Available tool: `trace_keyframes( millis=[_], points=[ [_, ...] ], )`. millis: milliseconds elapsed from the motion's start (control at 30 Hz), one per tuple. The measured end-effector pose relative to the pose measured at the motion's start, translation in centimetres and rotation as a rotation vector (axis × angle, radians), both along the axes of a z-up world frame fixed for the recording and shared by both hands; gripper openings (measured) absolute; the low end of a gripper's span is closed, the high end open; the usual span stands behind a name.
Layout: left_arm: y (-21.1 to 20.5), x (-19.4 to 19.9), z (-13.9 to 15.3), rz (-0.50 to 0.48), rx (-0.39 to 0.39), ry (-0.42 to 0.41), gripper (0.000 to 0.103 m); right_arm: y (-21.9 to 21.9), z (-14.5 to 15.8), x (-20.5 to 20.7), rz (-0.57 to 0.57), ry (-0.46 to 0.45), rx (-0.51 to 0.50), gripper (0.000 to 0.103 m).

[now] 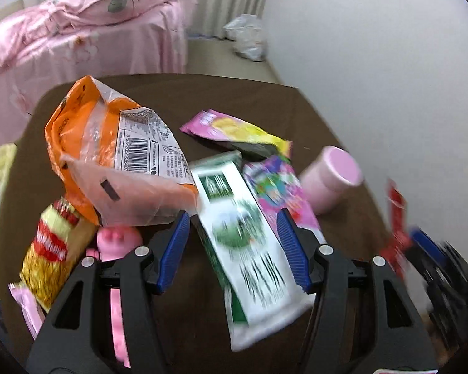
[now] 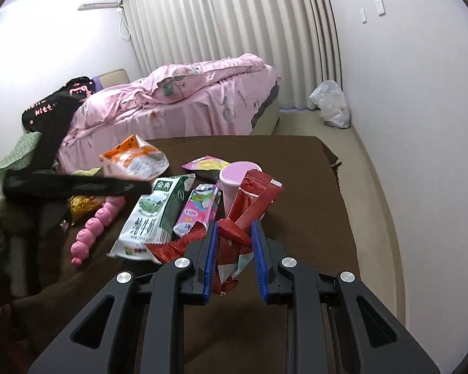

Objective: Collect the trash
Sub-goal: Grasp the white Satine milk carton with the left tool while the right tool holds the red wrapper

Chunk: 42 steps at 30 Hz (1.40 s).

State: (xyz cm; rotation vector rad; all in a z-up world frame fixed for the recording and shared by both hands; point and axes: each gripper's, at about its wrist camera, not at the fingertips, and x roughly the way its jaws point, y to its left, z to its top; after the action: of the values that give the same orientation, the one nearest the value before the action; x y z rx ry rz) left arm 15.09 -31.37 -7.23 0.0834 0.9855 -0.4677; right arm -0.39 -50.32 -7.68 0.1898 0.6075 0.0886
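Trash lies on a brown table (image 2: 312, 218). My left gripper (image 1: 234, 221) is open, its jaws on either side of a green and white milk carton (image 1: 246, 233), apart from it. An orange wrapper (image 1: 109, 143), a pink and yellow wrapper (image 1: 234, 127), a pink carton (image 1: 274, 190) and a pink cup (image 1: 330, 177) lie around it. My right gripper (image 2: 234, 233) is shut on a red wrapper (image 2: 252, 199) beside the pink cup (image 2: 234, 177). The milk carton (image 2: 153, 218) and the pink carton (image 2: 196, 208) lie to its left.
A pink caterpillar toy (image 2: 93, 227) and a yellow snack bag (image 1: 53, 246) lie at the table's left. A bed with pink bedding (image 2: 184, 103) stands behind the table. A white plastic bag (image 2: 330, 103) sits on the floor by the curtain.
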Motion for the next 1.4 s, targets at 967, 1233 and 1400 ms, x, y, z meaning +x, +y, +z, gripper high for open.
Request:
trace_keyframes(
  millis=[967, 1233, 1400],
  points=[
    [-2.5, 2.7, -3.4, 0.036, 0.069, 0.104, 0.063, 0.0, -2.5, -1.2, 0.015, 0.039, 0.037, 0.022],
    [-0.5, -1.3, -2.7, -0.06, 0.043, 0.147, 0.047, -0.7, -2.4, -1.6, -0.001, 0.025, 0.047, 0.022],
    [-0.4, -2.8, -3.0, -0.135, 0.104, 0.138, 0.057, -0.2, -2.4, -1.3, 0.017, 0.019, 0.068, 0.022]
  ],
)
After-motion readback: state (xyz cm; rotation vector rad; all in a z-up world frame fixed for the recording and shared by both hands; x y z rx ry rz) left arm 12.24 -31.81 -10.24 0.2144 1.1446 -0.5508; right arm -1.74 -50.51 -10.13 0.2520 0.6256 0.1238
